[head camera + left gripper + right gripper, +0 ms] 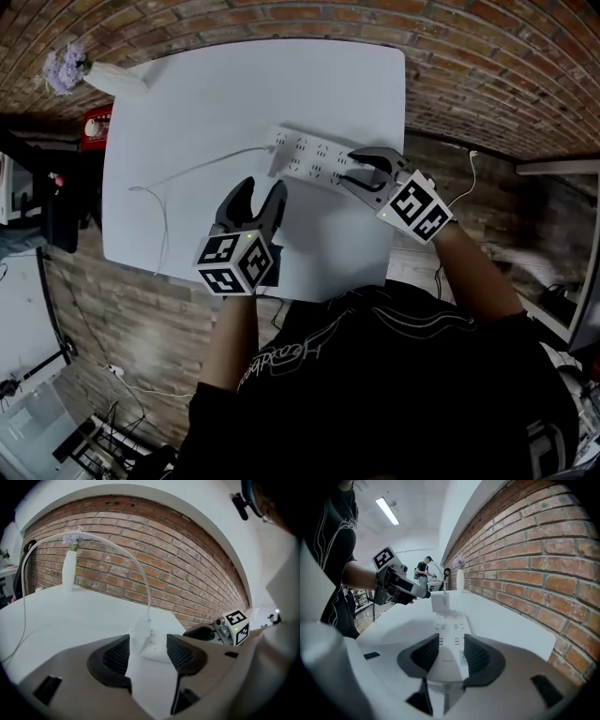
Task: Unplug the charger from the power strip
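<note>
- The left tool has its jaws spread wide with nothing gripped between them. In the left gripper view the ribbed pads stand well apart.
- The charger, a white block, stands straight ahead of that gap. It is plugged upright into the near end of the power strip.
- From the head view the left tool's tips sit just beside the charger. I cannot tell whether they touch it.
- The right tool is pressed onto the other end of the power strip. In the right gripper view its two pads sit against the strip's long sides, pinching it.
- Along the strip from the right tool, the charger rises at the far end, with the left tool close at its side.
- A thin white cable leaves the charger and runs across the surface toward its left edge, where it curls down. In the left gripper view the cable arches high above the charger.
- The power strip lies flat on the white surface, near the edge that faces the brick wall.
- At the surface's far left corner stands a slim white vase, upright, holding pale purple flowers. It is well apart from both tools.
</note>
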A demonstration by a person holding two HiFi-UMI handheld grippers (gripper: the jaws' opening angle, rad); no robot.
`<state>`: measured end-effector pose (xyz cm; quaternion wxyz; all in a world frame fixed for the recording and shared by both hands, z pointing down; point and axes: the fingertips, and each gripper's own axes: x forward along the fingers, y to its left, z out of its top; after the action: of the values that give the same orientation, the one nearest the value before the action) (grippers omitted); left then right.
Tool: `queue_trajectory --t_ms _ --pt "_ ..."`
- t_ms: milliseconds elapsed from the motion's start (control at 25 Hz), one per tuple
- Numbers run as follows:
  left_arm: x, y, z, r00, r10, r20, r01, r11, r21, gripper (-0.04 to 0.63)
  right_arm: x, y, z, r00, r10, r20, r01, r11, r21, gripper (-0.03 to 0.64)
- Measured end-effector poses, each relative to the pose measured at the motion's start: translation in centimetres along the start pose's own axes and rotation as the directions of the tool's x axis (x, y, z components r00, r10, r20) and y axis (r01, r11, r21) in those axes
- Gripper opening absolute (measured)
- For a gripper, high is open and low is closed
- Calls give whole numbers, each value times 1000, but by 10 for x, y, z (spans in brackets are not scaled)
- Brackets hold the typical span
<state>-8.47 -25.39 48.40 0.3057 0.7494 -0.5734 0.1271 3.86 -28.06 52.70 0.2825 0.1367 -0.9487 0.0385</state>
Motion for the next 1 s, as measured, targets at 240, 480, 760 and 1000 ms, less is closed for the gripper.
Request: queue_trajectory --t_ms 240,480,760,1000 --pt "24 6 11 998 38 51 -46 987 157 244 3 0 -5 1000 0 25 -1 1000 30 143" --pt "39 10 19 994 40 105 -63 973 223 244 3 0 -4 999 -3 48 1 999 46 143" --pt "58 14 12 995 54 79 -74 961 266 205 4 0 -4 999 -9 52 6 999 54 143" --pt "66 20 4 995 92 40 -100 943 318 141 4 -1 -3 999 -11 52 8 998 56 143"
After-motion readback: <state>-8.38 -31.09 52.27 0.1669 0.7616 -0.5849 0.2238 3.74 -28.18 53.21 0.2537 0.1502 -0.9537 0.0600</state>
